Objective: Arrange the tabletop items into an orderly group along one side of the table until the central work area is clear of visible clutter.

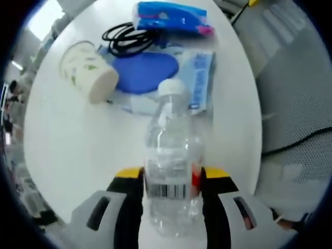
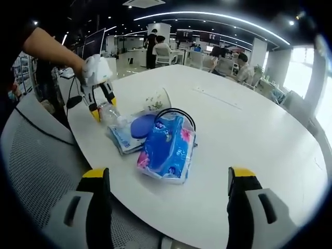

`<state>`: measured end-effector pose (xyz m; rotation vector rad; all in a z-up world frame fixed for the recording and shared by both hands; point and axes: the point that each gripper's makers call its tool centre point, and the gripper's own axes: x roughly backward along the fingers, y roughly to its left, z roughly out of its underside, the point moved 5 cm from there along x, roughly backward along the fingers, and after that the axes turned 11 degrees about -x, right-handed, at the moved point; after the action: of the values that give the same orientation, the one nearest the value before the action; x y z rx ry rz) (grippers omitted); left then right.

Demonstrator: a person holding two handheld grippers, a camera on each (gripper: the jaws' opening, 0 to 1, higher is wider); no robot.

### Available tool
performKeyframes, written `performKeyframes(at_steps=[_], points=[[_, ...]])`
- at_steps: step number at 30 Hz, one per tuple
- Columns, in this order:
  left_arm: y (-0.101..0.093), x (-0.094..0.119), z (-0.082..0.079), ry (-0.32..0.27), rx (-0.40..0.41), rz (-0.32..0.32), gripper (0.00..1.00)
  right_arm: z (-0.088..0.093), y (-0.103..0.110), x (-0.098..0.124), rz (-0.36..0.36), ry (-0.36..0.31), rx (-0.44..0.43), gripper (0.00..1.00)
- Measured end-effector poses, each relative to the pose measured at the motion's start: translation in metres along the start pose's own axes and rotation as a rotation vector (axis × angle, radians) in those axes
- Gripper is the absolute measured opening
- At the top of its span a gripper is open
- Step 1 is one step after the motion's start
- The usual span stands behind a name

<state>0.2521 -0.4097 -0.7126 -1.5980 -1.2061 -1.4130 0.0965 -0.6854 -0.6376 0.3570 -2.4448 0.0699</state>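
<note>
Between the yellow-tipped jaws of the left gripper sits a clear plastic water bottle with a white cap, clamped at its barcode label, its cap pointing away along the jaws. The grip looks set low on the body, probably so the bottle can be carried steady and set down among the others. Just beyond the cap lies a blue oval pad on a flat blue-and-white plastic packet. To the left of these, a white paper cup with green print lies on its side. Farther on, a coil of black cable touches a blue and pink soft tissue pack. All are bunched close to one edge of the round white table, which fits the aim of grouping them at one side.

The right gripper hangs off the table edge with its jaws wide apart and nothing between them, over a grey mesh chair. Just ahead of it is the tissue pack, then the cable, pad and packet, then the cup. At the far left of the cluster the left gripper comes down steeply from a person's hand, tips towards the table, bottle at its tips.
</note>
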Motion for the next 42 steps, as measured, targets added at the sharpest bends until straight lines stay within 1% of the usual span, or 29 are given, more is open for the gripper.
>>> performKeyframes(at_steps=[5,8,20,22,26,29,32,33,35,42], points=[[0.000,-0.003,-0.013,-0.006,-0.039,0.006,0.42,0.000,0.000,0.000,0.002,-0.001,-0.002,0.94],[0.000,-0.008,-0.019,0.003,-0.055,0.012,0.42,0.000,0.000,0.000,0.005,-0.003,-0.004,0.94],[0.003,-0.017,-0.021,0.026,-0.047,0.042,0.42,-0.001,-0.002,0.001,0.016,-0.012,-0.012,0.94],[0.003,-0.016,-0.021,0.020,-0.045,0.045,0.41,-0.001,-0.003,0.001,0.018,-0.015,-0.014,0.94],[0.003,-0.015,-0.021,0.004,-0.050,0.035,0.40,-0.002,-0.003,0.001,0.020,-0.020,-0.019,0.94],[-0.001,-0.014,-0.022,0.001,-0.075,0.018,0.39,-0.001,-0.003,0.001,0.020,-0.018,-0.017,0.94],[-0.004,-0.010,-0.024,-0.013,-0.097,0.010,0.39,-0.002,-0.003,0.001,0.019,-0.019,-0.015,0.94],[-0.004,-0.007,-0.025,-0.029,-0.093,0.007,0.39,-0.001,-0.003,0.001,0.019,-0.018,-0.015,0.94],[-0.005,-0.004,-0.027,-0.051,-0.083,0.002,0.39,-0.001,-0.003,0.001,0.018,-0.017,-0.014,0.94],[0.001,0.015,-0.028,-0.129,-0.023,-0.050,0.39,-0.002,-0.001,0.001,0.007,-0.015,-0.006,0.94]])
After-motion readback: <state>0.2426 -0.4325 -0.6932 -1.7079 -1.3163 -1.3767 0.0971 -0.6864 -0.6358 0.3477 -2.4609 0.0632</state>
